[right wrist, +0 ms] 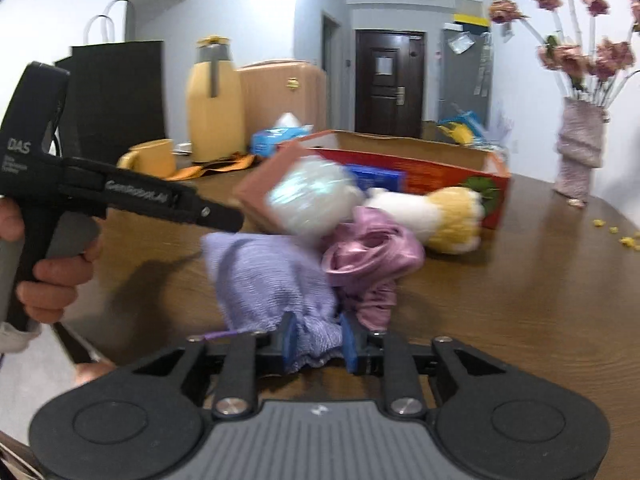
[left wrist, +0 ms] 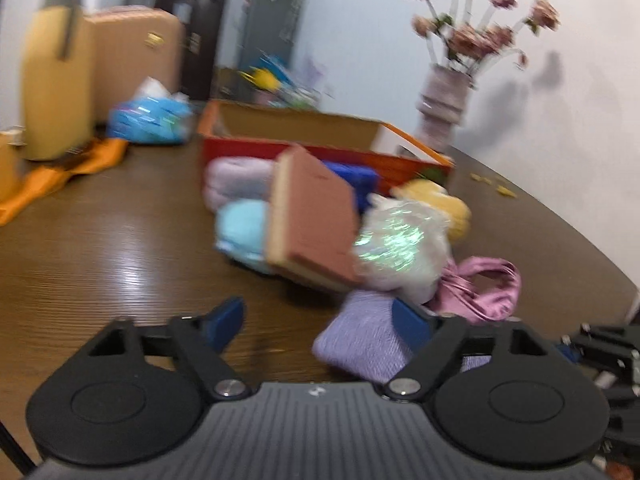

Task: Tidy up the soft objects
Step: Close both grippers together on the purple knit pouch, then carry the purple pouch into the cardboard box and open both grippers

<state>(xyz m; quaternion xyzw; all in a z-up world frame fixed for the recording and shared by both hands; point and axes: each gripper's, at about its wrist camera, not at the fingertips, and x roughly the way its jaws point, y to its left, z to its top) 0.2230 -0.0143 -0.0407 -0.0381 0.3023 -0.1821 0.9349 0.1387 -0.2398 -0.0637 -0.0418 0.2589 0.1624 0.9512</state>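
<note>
A pile of soft things lies on the brown table [left wrist: 100, 240] in front of a red cardboard box [left wrist: 304, 152]. A lilac knitted cloth [right wrist: 272, 280] is nearest; my right gripper [right wrist: 316, 340] is shut on its near edge. Beside it lie a pink satin cloth [right wrist: 372, 256], a white shiny ball [right wrist: 316, 200], a yellow-and-white plush [right wrist: 444, 216] and a brown sponge block [left wrist: 316, 220]. My left gripper [left wrist: 320, 320] is open, low over the table, its right finger against the lilac cloth [left wrist: 360, 340]. A pale blue ball [left wrist: 244, 232] and a lilac roll [left wrist: 236, 176] lie behind.
A yellow jug [left wrist: 56, 80], an orange cloth [left wrist: 60, 176] and a blue tissue pack [left wrist: 152, 120] stand at the far left. A vase of flowers [left wrist: 444, 108] stands at the far right. A yellow mug [right wrist: 152, 158] and a black paper bag [right wrist: 116, 96] are at the left.
</note>
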